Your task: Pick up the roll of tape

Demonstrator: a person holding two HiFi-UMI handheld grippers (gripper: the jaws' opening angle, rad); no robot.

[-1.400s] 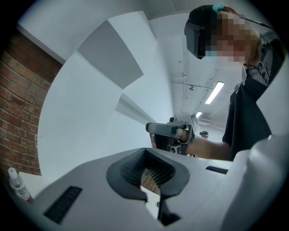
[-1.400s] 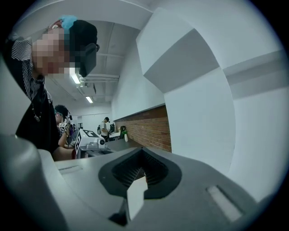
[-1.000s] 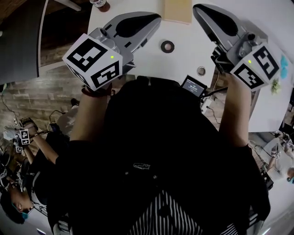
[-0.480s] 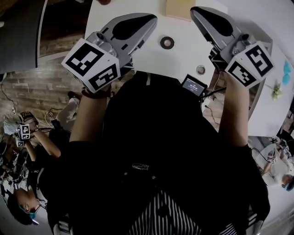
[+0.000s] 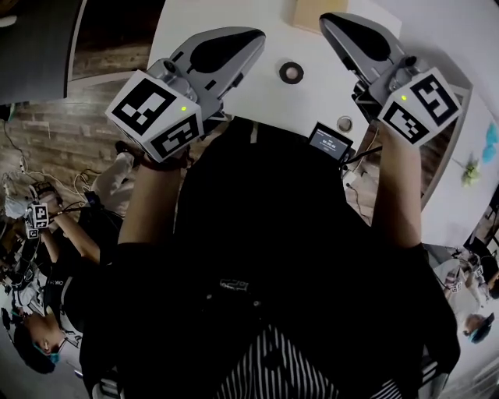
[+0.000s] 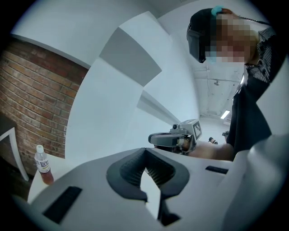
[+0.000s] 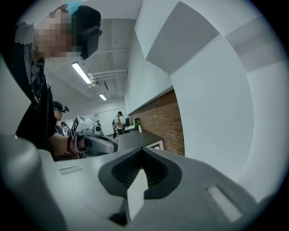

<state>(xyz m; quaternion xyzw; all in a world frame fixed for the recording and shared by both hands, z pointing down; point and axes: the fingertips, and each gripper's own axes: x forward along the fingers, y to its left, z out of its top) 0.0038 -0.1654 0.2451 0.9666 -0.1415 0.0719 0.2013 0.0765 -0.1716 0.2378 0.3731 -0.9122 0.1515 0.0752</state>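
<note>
Landmark: tan box [image 5: 320, 12] at the far edge of the white table [image 5: 257, 93].
Roll of tape [image 5: 291, 72]: lies flat on the table, just on the person's side of the tan box and slightly left of it, touching nothing else.
Left gripper [image 5: 251, 39]: clenched on nothing; its tip hangs to the left of the tan box, apart from the roll.
Right gripper [image 5: 334, 23]: clenched on nothing; its tip shows over the box's near right part, apart from the roll.
Handling, judged: a small dark ring, probably light and stiff, with a smooth outer face that may slide on the table. It sits low, so the jaws need to open and come down steeply.
Hold point, judged: across the outer rim, or one pad inside the core hole and one outside on the wall.
Head view only: the roll, the box and both gripper bodies together; the pads are not visible here.
Gripper views only: pads meeting with nothing between them. Neither shows the roll or the box.
Left gripper view extra: a bottle [image 6: 41, 164] and a brick wall [image 6: 36, 103]; the bottle's place against the box cannot be told.
</note>
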